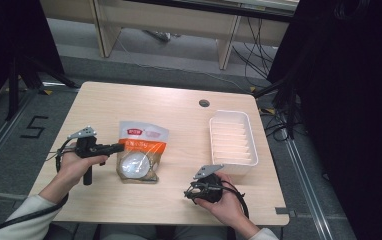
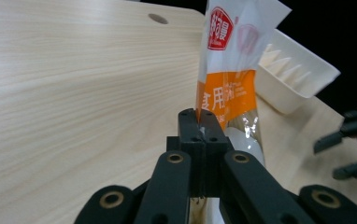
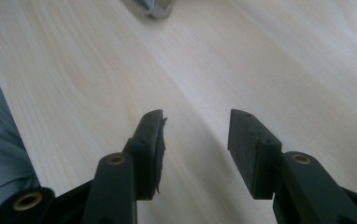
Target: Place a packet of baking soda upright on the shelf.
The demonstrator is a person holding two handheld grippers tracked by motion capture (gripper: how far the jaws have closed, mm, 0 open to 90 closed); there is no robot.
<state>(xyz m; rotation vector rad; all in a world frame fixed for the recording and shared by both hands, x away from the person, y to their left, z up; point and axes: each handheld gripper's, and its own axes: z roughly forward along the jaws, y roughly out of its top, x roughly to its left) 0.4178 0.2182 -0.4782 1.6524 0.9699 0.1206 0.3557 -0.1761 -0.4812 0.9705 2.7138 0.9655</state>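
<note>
The left gripper's [image 2: 200,122] two black jaws were pressed together on the side edge of the orange and white plastic food pouch with a clear window [image 1: 140,150]. They pinched only the thin flat rim, probably because that part was easy to grab and would not squash what was inside. In the high view the pouch lay flat near the middle of the light wooden bench [image 1: 99,107], and the left gripper came at it from the left, held low by the person's left hand [image 1: 74,167].

The right gripper [image 3: 195,140] had its jaws spread apart with nothing between them, just above bare wood. It sat near the front edge of the bench, in the person's right hand [image 1: 229,202], well apart from the pouch. It looked like it was waiting.

Just behind that hand stood a white plastic tray with ridges on its floor [image 1: 249,131]. It was empty, so the pouch might have been meant to go in there.
</note>
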